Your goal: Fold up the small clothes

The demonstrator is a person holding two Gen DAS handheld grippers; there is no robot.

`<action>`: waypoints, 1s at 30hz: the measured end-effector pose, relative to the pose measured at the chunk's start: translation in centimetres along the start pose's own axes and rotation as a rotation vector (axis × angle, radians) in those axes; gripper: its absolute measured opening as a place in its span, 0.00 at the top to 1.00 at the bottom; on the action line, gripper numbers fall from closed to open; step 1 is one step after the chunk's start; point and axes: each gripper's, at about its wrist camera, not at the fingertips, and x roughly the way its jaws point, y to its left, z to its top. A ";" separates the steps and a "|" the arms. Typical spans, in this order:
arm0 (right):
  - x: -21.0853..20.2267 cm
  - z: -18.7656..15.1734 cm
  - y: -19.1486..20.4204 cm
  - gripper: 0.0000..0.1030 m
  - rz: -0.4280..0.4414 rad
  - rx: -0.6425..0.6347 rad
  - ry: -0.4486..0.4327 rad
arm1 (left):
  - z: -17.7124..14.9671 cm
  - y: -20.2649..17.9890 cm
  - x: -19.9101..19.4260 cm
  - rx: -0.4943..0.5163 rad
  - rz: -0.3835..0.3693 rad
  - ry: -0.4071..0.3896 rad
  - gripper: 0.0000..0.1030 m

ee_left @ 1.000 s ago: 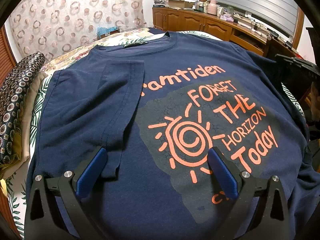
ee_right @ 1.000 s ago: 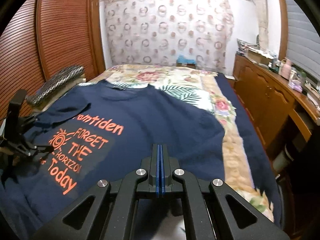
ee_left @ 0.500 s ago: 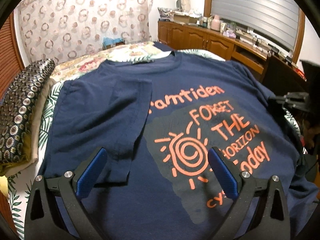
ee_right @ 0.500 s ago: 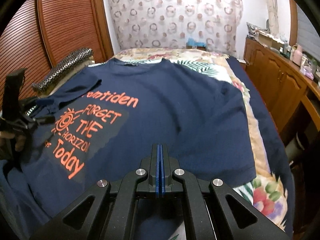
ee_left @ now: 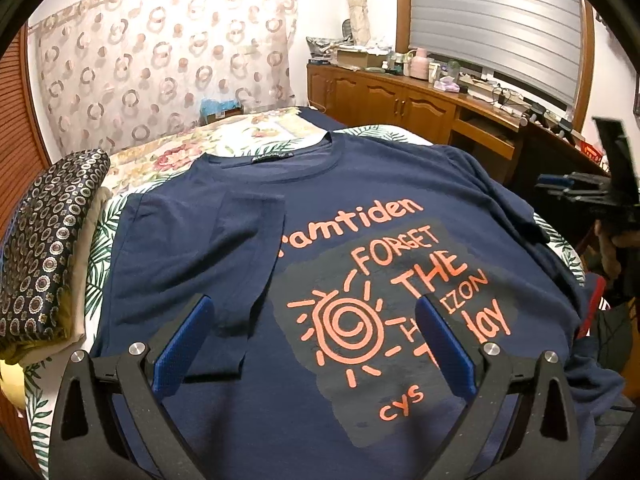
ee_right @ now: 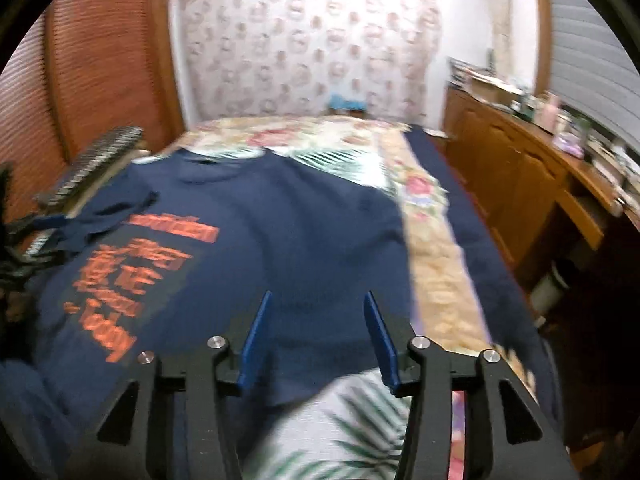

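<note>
A navy T-shirt (ee_left: 328, 240) lies face up on the bed (ee_left: 248, 132), collar toward the far wall, orange print showing. Its sleeve (ee_left: 224, 264) on the left-gripper side is already folded in over the chest; the other side lies flat, spread out to the edge by the floral bedspread (ee_right: 432, 248).

The left gripper (ee_left: 312, 344) hangs above the lower part of the shirt with its fingers (ee_left: 180, 344) spread wide and nothing between them. The right gripper (ee_right: 316, 340) sits over the shirt's right hem area; its fingers (ee_right: 256, 336) are parting at this moment, no cloth is pinched between them, and that view is blurred.

As a judgement, the first side fold is done and the second is in hand: the right sleeve and side need bringing across to match. The next move calls for the right fingers to come down on the shirt's outer edge near the sleeve or hem, close on a single layer pair without catching the bedspread, then carry it inward. The left gripper could take the same edge lower down so the fold line runs straight
</note>
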 end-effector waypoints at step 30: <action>3.3 3.2 -0.2 0.96 -0.043 -0.042 -0.040 | -0.2 1.6 -1.1 -0.057 0.017 -0.043 0.02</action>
